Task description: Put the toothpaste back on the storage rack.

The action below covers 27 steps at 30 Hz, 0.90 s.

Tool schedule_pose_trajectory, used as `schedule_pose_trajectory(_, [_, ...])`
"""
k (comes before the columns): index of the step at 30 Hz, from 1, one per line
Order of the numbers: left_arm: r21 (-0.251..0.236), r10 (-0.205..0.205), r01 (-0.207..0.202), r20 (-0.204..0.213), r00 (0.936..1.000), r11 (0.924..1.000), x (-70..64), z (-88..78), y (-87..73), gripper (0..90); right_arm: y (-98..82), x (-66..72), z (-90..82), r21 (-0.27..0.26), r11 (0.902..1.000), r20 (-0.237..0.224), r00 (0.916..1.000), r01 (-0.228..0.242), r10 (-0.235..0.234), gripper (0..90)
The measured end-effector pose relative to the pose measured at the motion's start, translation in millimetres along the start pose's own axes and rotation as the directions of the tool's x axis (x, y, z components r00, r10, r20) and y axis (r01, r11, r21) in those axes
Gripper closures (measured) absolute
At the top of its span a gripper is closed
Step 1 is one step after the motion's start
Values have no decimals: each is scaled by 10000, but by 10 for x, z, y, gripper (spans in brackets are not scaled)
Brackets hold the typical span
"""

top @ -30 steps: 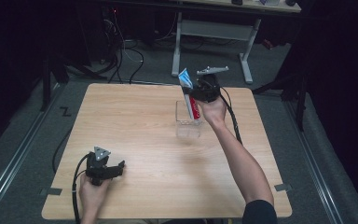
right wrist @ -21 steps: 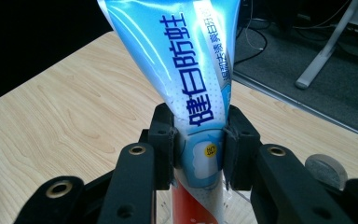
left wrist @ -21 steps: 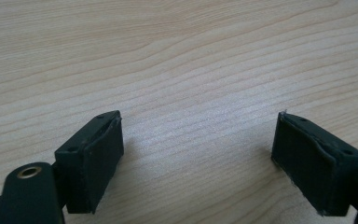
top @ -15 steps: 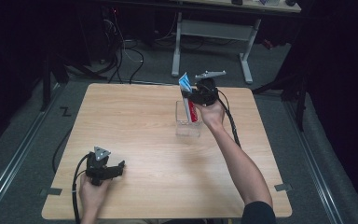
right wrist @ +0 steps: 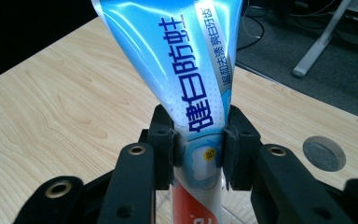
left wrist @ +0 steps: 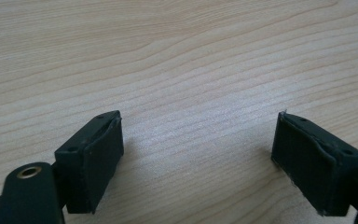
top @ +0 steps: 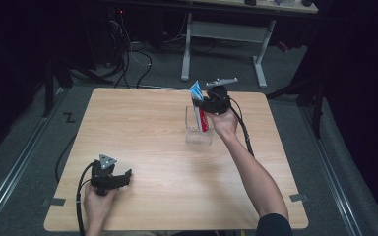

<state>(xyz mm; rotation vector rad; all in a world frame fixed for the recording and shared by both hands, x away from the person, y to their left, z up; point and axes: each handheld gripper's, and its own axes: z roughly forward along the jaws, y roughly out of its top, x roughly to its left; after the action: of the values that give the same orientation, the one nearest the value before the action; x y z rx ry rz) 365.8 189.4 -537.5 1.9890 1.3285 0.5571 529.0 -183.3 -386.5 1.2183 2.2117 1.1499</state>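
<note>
High view: right hand-held gripper (top: 203, 104) is at the far side of the worktop (top: 142, 142), clamped on a toothpaste tube (top: 200, 110). Tube stands roughly upright, lower red end down inside a clear box (top: 198, 133), blue crimped end sticking up past the jaws. Right gripper view: both pads press the tube's (right wrist: 186, 79) flanks just above the red section, right hand-held gripper (right wrist: 198, 151) gripping it mid-body, box rim barely visible below. A round grommet hole (right wrist: 324, 153) sits in the worktop beyond the right jaw. Left hand-held gripper (top: 120, 178) rests near the front left corner of the worktop, well apart from the box. Left gripper view: left hand-held gripper (left wrist: 198, 163) jaws spread wide, bare wood between them, nothing held.
</note>
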Motion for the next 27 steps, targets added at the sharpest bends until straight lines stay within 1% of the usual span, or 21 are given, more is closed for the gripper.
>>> schedule_pose_trajectory(5, [11, 3, -3, 1, 10000, 10000, 0, -1, 1, 171, -29, -18, 5, 78, 10000, 7, 10000, -10, 10, 686])
schedule_pose_trajectory(12, [7, -3, 3, 1, 10000, 10000, 0, 0, 1, 171, -69, -40, 4, 116, 9998, -7, 9999, -132, 132, 685])
schedule_pose_trajectory(13, [6, -2, 2, 0, 10000, 10000, 0, 0, 1, 171, -84, -46, 9, 147, 9996, -26, 9997, -226, 227, 685])
schedule_pose_trajectory(15, [4, -4, 4, 1, 10000, 10000, 0, 0, 0, 171, -97, -47, 14, 191, 9995, -34, 9997, -254, 255, 685])
schedule_pose_trajectory(19, [4, -1, 1, 1, 10000, 10000, 0, 0, 1, 171, -109, -44, 25, 193, 9995, -52, 9997, -251, 252, 684])
schedule_pose_trajectory(22, [4, -3, 3, -1, 10000, 10000, 0, 0, 0, 171, -120, -42, 35, 311, 9992, -24, 9997, -232, 233, 684])
schedule_pose_trajectory(27, [-1, -2, 2, -3, 10000, 10000, -1, 0, 0, 171, -140, -59, 41, 309, 9989, 7, 9994, -340, 340, 682])
